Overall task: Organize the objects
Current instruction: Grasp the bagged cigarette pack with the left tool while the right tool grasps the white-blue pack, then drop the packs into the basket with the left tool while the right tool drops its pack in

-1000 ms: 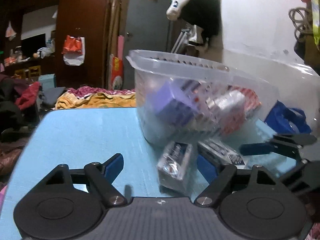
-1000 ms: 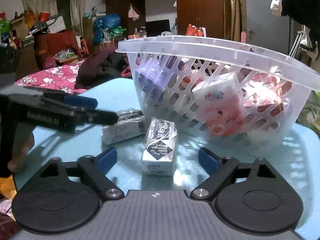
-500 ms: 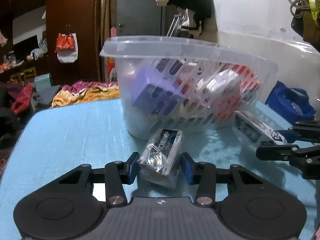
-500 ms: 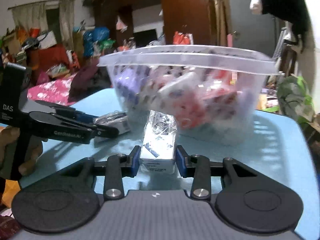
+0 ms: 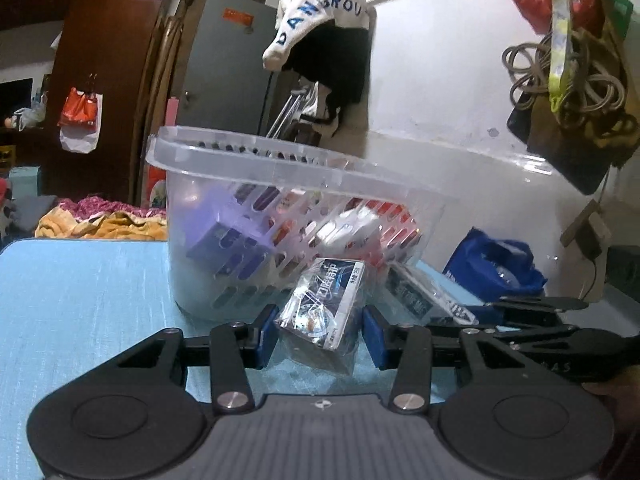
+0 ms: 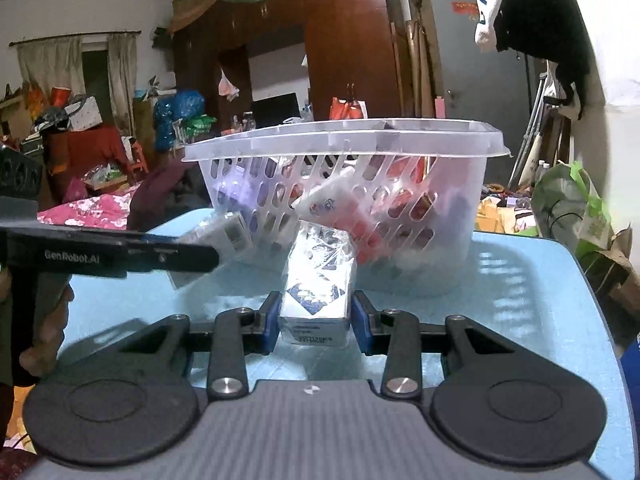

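Note:
A clear slotted plastic basket (image 5: 240,152) (image 6: 400,136) holding several boxes stands on the light blue table (image 5: 80,300) (image 6: 540,300). My left gripper (image 5: 318,330) is shut on a cellophane-wrapped box (image 5: 324,308) and holds it tilted, just in front of the basket. My right gripper (image 6: 314,322) is shut on a second wrapped box (image 6: 316,280), also in front of the basket. The right gripper's box also shows in the left wrist view (image 5: 424,296), and the left gripper's box in the right wrist view (image 6: 224,236).
A blue bag (image 5: 496,264) lies beyond the table's right edge. A green bag (image 6: 568,200) and clutter sit past the far side. Clothes hang on the wall (image 5: 324,40). A bed with pink bedding (image 6: 92,208) is to the left.
Both grippers closed around their boxes from wide open. Both boxes now sit higher and tilted, lifted off the table in front of the basket.

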Motion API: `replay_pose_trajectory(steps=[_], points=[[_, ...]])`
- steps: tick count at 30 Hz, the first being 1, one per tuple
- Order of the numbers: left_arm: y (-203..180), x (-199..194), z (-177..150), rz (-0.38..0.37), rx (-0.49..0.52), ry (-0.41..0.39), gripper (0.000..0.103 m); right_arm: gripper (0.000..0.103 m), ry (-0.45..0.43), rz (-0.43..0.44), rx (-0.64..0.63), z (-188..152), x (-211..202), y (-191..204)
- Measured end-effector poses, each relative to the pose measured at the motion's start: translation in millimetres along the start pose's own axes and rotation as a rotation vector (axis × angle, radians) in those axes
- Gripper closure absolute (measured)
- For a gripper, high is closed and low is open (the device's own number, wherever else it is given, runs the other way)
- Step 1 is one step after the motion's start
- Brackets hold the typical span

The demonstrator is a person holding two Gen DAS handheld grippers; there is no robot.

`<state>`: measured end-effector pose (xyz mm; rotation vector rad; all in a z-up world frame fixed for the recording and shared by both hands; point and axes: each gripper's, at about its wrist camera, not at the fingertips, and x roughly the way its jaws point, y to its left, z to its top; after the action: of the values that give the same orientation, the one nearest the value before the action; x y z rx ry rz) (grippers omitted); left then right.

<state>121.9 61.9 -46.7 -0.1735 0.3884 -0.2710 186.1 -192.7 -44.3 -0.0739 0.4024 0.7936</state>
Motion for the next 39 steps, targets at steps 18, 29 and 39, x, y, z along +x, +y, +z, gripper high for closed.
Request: replay_pose_trajectory(steps=[18, 29, 39], points=[[-6.6, -5.1, -0.2, -0.033, 0.038, -0.054, 0.054, 0.063, -0.121, 0.035, -0.037, -3.9, -10.3, 1.9], [-12.6, -61.1, 70.3, -0.014, -0.01, -0.283, 0.054, 0.063, -0.336, -0.01, -0.093, 56.7, -42.3, 11.1], [16.0, 53.4, 178.1, 0.205, -0.132, 0.007, 0.045, 0.054, -0.045, -0.045, -0.173, 165.4, 71.0, 4.2]])
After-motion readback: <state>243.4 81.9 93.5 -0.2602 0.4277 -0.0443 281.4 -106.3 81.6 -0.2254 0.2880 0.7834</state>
